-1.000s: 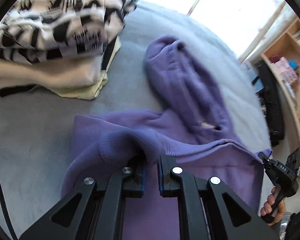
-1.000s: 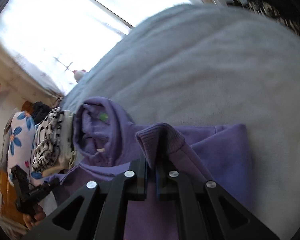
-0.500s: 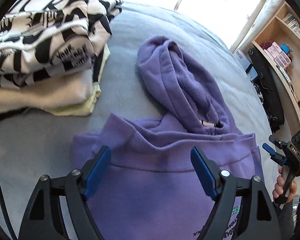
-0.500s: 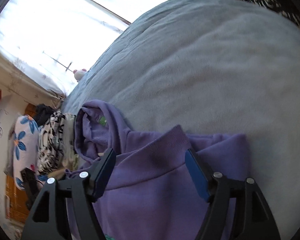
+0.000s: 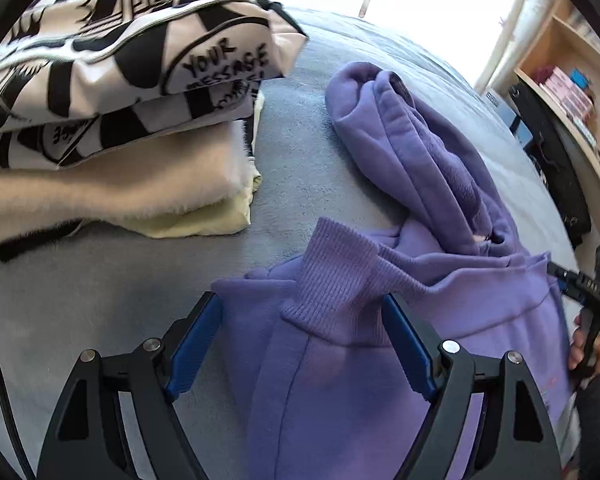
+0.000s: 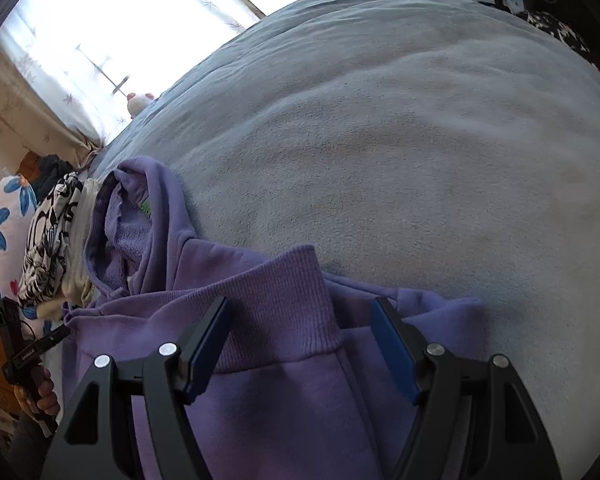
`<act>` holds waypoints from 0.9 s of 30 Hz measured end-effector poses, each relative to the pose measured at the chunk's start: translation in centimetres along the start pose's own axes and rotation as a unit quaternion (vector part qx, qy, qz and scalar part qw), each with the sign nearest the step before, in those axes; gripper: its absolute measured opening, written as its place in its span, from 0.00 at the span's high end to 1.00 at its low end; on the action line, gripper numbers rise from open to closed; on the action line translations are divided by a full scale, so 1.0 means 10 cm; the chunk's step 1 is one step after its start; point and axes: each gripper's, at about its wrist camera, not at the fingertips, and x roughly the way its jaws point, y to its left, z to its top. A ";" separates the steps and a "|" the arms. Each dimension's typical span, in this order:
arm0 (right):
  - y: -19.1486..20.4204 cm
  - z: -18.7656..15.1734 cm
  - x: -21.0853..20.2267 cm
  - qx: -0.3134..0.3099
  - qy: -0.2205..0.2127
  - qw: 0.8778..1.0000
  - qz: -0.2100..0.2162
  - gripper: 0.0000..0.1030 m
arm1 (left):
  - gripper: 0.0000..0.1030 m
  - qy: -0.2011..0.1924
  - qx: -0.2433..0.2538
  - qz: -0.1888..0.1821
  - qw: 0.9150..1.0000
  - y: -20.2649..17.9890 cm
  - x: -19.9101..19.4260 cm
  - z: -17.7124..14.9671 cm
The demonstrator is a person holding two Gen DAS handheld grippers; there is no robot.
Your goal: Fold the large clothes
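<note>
On the grey bed cover [image 6: 400, 140], the purple hoodie [image 5: 360, 392] lies folded, hood [image 5: 412, 152] extended flat. Judged soft, thick and limp; grip at the ribbed hem [image 5: 340, 292]. Left gripper [image 5: 302, 344] and right gripper [image 6: 300, 340] both stand wide, holding nothing. A stack of folded clothes [image 5: 112, 120] lies nearby.

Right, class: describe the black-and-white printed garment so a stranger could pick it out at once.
Start at the grey bed cover and find the stack of folded clothes left of the purple hoodie. The black-and-white printed garment lies on top of it. Unlike the plain cream layers beneath, it carries bold black shapes and the handwritten words "YOUR MESSAGE".
</note>
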 end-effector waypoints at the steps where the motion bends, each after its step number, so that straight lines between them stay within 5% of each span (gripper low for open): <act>1: 0.02 0.00 0.01 -0.005 0.001 1.000 -0.004 0.39 | 0.27 -0.007 0.010 0.005 1.000 -0.04 0.00 -0.01; 2: 0.03 -0.01 0.02 -0.010 0.001 1.000 -0.006 0.42 | 0.34 -0.016 0.022 0.009 1.000 -0.08 -0.01 -0.01; 4: 0.05 -0.02 0.04 -0.020 0.003 1.000 -0.012 0.64 | 0.48 -0.029 0.052 0.010 0.998 -0.18 -0.03 -0.02; 7: 0.09 -0.06 0.03 -0.037 -0.008 0.999 -0.033 0.78 | 0.59 -0.035 0.084 0.028 0.995 -0.32 -0.01 -0.04; 8: 0.10 -0.07 0.02 -0.041 -0.014 0.998 -0.038 0.81 | 0.78 -0.038 0.096 0.041 0.994 -0.35 0.01 -0.05; 9: 0.11 -0.08 0.00 -0.043 -0.021 0.998 -0.047 0.84 | 0.84 -0.037 0.101 0.053 0.993 -0.37 0.03 -0.05; 19: 0.21 -0.12 -0.59 -0.043 -0.113 0.988 -0.091 0.90 | 0.90 -0.071 0.069 0.085 0.991 -0.38 -0.25 0.03; 23: 0.01 0.03 -0.90 -0.005 -0.168 0.974 -0.154 1.00 | 0.90 -0.081 0.044 0.076 0.993 -0.41 -0.33 0.14; 27: -0.36 0.12 -0.78 0.045 -0.117 0.987 -0.105 1.00 | 0.90 -0.061 0.039 0.089 0.993 -0.41 -0.12 0.13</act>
